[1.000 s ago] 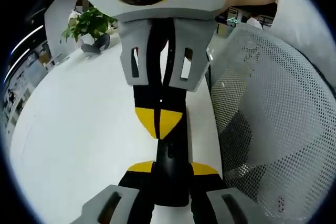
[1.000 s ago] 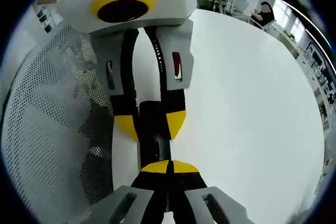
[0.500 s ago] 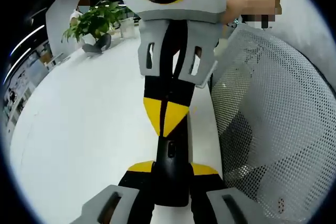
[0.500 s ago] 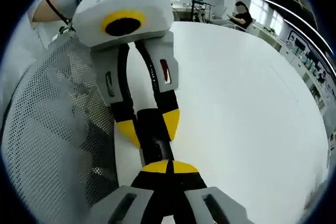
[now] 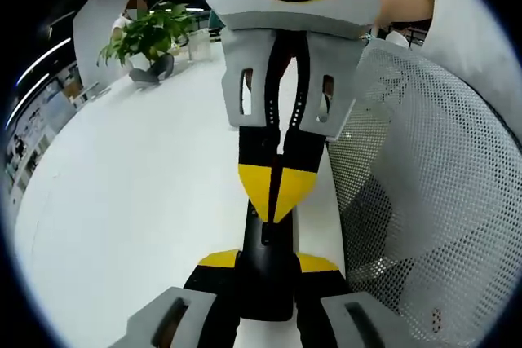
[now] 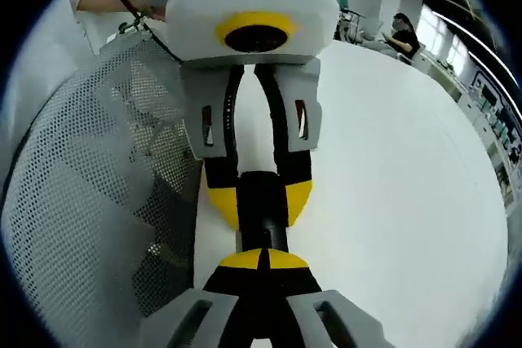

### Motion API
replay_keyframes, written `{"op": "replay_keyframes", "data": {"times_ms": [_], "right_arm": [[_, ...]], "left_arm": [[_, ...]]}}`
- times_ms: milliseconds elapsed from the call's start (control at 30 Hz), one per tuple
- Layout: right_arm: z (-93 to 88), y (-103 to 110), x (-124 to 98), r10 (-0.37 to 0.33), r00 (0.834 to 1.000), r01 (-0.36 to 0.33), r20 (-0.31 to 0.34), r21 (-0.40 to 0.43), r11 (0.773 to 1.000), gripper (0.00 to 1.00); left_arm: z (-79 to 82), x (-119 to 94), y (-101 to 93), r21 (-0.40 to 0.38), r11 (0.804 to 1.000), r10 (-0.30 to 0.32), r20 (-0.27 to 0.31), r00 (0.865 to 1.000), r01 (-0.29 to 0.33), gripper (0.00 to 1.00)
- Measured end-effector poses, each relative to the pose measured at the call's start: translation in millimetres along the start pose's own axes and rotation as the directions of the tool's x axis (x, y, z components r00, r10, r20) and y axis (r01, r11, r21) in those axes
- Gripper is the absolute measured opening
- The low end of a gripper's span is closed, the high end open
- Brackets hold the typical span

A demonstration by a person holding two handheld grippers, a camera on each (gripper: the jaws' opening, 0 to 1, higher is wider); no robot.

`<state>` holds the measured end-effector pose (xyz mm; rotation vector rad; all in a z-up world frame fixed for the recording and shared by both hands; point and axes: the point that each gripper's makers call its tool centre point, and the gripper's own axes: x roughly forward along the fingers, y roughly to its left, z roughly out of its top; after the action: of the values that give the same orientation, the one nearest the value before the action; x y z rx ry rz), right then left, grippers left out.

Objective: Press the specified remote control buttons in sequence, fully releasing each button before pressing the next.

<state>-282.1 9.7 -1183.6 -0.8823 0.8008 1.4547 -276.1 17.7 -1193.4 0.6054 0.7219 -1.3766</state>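
Note:
A black remote control is clamped by its near end in my left gripper, yellow pads on both of its sides. It points away over the white table. My right gripper comes in from the far side, jaws shut to a point, with the tips resting on the remote's upper face by a small button. In the right gripper view, my right gripper is shut and meets the remote. Beyond it, the left gripper grips the remote's sides.
A white mesh chair back stands right against the table edge; it is also on the left in the right gripper view. A potted plant sits at the far end of the table. A person sits far off.
The right gripper's shut tips have slid a little along the remote toward the left gripper's hold. Its body has come nearer the left camera. The remote stays clamped.

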Motion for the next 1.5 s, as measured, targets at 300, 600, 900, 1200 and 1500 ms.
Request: {"op": "replay_keyframes", "data": {"times_ms": [300, 600, 900, 1200, 1500], "right_arm": [[2.0, -1.2, 2.8, -0.056, 0.998, 0.054, -0.023, -0.083, 0.995, 0.0], [3.1, -4.6, 3.6, -0.091, 0.996, 0.091, -0.003, 0.003, 0.996, 0.0], [6.7, -0.4, 4.5, -0.074, 0.997, 0.074, 0.008, -0.013, 0.997, 0.0], [9.2, -5.1, 7.8, -0.073, 0.997, 0.073, -0.036, -0.004, 0.997, 0.0], [8.4, -3.3, 4.2, -0.09, 0.996, 0.089, 0.025, 0.056, 0.994, 0.0]], "left_arm": [[-0.2, 0.1, -0.1, 0.001, 1.0, 0.001, -0.006, 1.0, -0.001, 0.22], [-0.3, 0.5, -0.2, 0.002, 1.0, 0.003, -0.011, 1.0, -0.003, 0.22], [-0.1, 0.6, -0.5, -0.001, 1.0, 0.006, -0.008, 1.0, -0.006, 0.22], [-0.6, 0.9, -0.5, 0.007, 1.0, 0.003, -0.012, 1.0, -0.003, 0.22], [-1.3, 1.5, -0.3, 0.01, 1.0, 0.003, -0.02, 1.0, -0.003, 0.22]]}}
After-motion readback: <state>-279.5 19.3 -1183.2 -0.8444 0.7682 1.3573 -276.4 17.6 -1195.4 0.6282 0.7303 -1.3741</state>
